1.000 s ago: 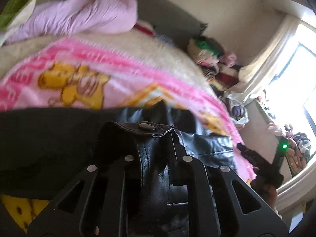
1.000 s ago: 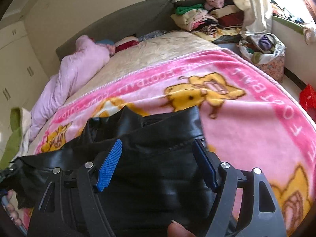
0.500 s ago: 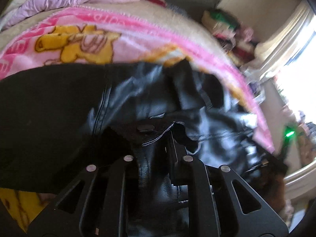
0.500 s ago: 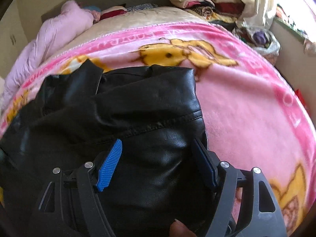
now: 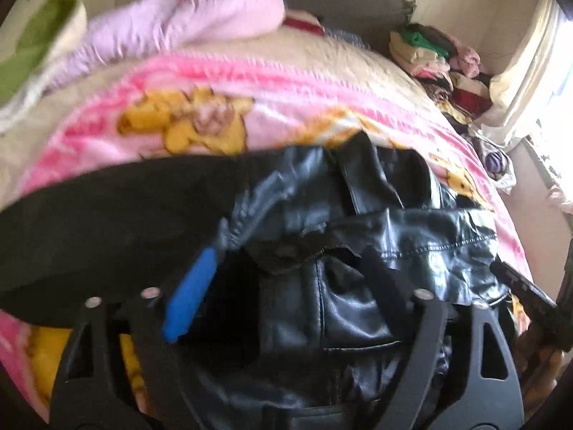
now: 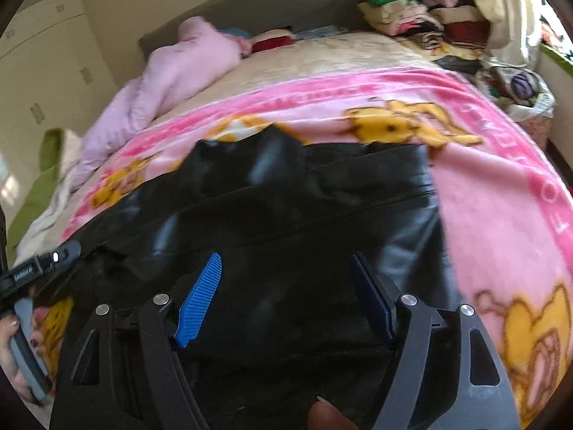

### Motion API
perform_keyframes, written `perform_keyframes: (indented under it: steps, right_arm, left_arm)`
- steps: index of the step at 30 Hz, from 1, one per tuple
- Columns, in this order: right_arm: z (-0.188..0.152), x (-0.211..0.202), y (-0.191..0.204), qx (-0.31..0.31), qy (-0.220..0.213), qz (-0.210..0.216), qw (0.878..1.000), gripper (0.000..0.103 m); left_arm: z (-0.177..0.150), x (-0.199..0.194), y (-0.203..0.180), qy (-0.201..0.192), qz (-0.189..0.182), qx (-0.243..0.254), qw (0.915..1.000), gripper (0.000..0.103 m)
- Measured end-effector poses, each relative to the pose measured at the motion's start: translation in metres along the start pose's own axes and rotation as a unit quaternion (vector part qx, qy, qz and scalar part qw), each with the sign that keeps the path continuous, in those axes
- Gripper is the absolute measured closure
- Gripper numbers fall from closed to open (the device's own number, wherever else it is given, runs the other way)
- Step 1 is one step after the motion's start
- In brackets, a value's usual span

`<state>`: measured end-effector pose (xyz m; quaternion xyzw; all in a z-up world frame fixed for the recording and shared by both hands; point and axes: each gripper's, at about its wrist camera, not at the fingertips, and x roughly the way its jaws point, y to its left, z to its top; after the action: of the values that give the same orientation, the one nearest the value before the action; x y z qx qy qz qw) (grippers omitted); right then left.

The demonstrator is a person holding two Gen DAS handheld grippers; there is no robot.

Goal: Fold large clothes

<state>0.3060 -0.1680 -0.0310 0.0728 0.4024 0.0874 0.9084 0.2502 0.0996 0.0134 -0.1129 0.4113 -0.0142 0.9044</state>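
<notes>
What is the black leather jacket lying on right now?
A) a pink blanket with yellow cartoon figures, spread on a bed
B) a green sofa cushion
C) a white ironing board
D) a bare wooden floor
A: the black leather jacket lies spread on the pink blanket with yellow cartoon figures, which covers the bed; the right gripper stands open over it.

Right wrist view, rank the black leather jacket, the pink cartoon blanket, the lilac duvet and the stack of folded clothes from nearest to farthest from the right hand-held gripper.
1. Black leather jacket, directly under the right hand-held gripper.
2. Pink cartoon blanket, spread beneath the jacket and to the right.
3. Lilac duvet, bunched far left.
4. Stack of folded clothes, far right corner by the headboard.
</notes>
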Motion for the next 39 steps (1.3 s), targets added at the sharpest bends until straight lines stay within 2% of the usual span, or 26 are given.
perform_keyframes:
  steps: [2,4,7,10,11,14,17,20,22,24,28,34,39]
  right_arm:
    - [-0.003,0.007,0.005,-0.009,0.015,-0.009,1.0,0.03]
    - [-0.006,0.02,0.003,-0.009,0.04,-0.026,0.999,0.03]
    - [-0.013,0.04,-0.01,0.016,0.076,-0.029,0.997,0.03]
    - [-0.016,0.044,-0.008,0.016,0.072,-0.039,0.997,0.03]
    - [-0.016,0.043,-0.006,0.014,0.071,-0.044,0.996,0.03]
    - [-0.014,0.033,0.001,0.016,0.061,-0.045,0.997,0.03]
    - [-0.012,0.015,0.011,0.024,0.044,-0.009,0.999,0.028]
    - [-0.008,-0.005,0.032,0.005,0.022,0.0,1.0,0.017]
    - [-0.007,-0.015,0.044,-0.005,0.013,0.009,1.0,0.015]
    - [-0.005,-0.024,0.057,-0.011,0.002,0.022,1.0,0.01]
    - [-0.005,-0.041,0.086,-0.02,-0.019,0.058,0.998,0.008]
    - [-0.003,-0.054,0.13,-0.061,-0.031,0.082,0.994,0.007]
    - [-0.001,-0.058,0.165,-0.084,-0.039,0.105,0.99,0.007]
  left_arm:
    - [0.0,-0.006,0.0,-0.009,-0.001,-0.004,0.9999,0.016]
    - [-0.001,-0.003,-0.001,-0.001,-0.011,-0.011,0.9999,0.016]
    - [-0.009,0.02,-0.002,0.036,-0.001,-0.007,0.9993,0.016]
    - [-0.026,0.058,0.0,0.094,0.013,-0.005,0.9955,0.016]
    - [-0.03,0.064,-0.002,0.1,0.02,0.002,0.9948,0.014]
    - [-0.032,0.063,-0.012,0.095,0.039,0.029,0.9943,0.012]
    - [-0.027,0.048,-0.009,0.083,0.018,0.014,0.9963,0.012]
    - [-0.018,0.026,-0.002,0.061,0.012,0.0,0.998,0.009]
    - [-0.015,0.014,0.004,0.054,0.022,-0.004,0.9983,0.009]
    - [-0.016,0.004,0.012,0.043,0.039,-0.007,0.9983,0.009]
    - [-0.02,-0.013,0.029,0.032,0.069,-0.025,0.9968,0.009]
    - [-0.03,-0.051,0.054,-0.006,0.059,-0.048,0.9971,0.009]
    - [-0.039,-0.073,0.082,-0.029,0.086,-0.077,0.9929,0.009]
